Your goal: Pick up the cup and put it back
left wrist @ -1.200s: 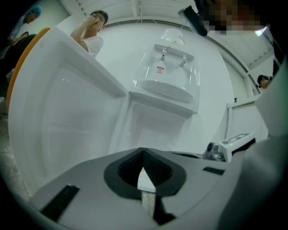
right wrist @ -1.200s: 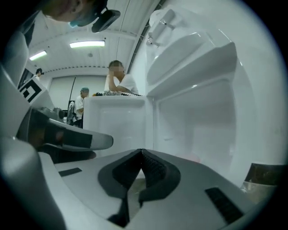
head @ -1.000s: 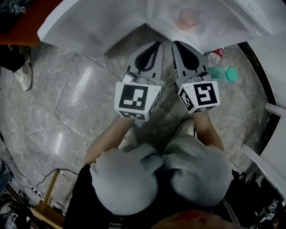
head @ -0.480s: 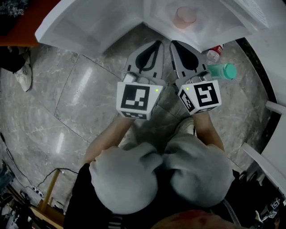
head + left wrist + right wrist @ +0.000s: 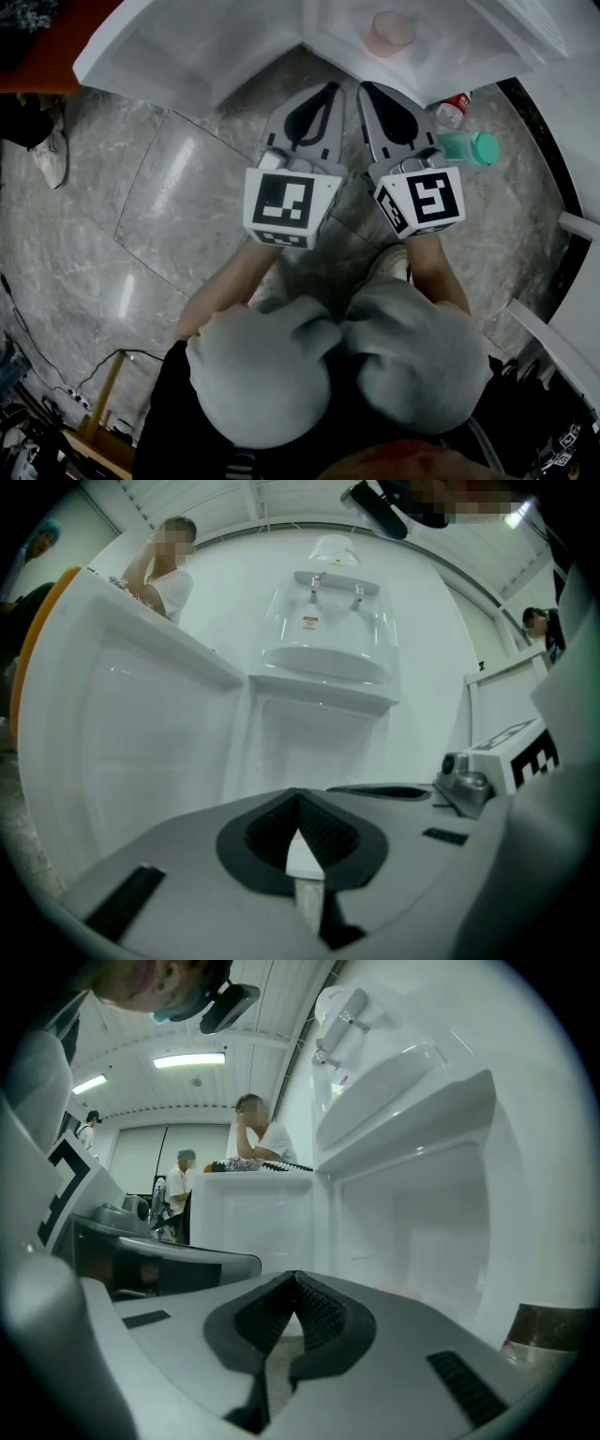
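A pale pink cup (image 5: 392, 31) stands upright on the white ledge of a white appliance (image 5: 216, 47), at the top of the head view. My left gripper (image 5: 330, 89) and right gripper (image 5: 367, 89) are held side by side just short of the appliance, both pointing at it. The cup lies beyond the right gripper's tip, apart from both. In the left gripper view the left gripper (image 5: 298, 794) has its tips together with nothing between them. The right gripper (image 5: 296, 1277) looks the same in its own view: tips touching, nothing held.
A green bottle (image 5: 469, 148) and a red-capped bottle (image 5: 452, 111) lie on the marble floor right of the right gripper. White furniture edges (image 5: 572, 281) stand at the right. A shoe (image 5: 47, 155) is at the far left, a cable (image 5: 103, 370) at lower left. People stand behind the appliance.
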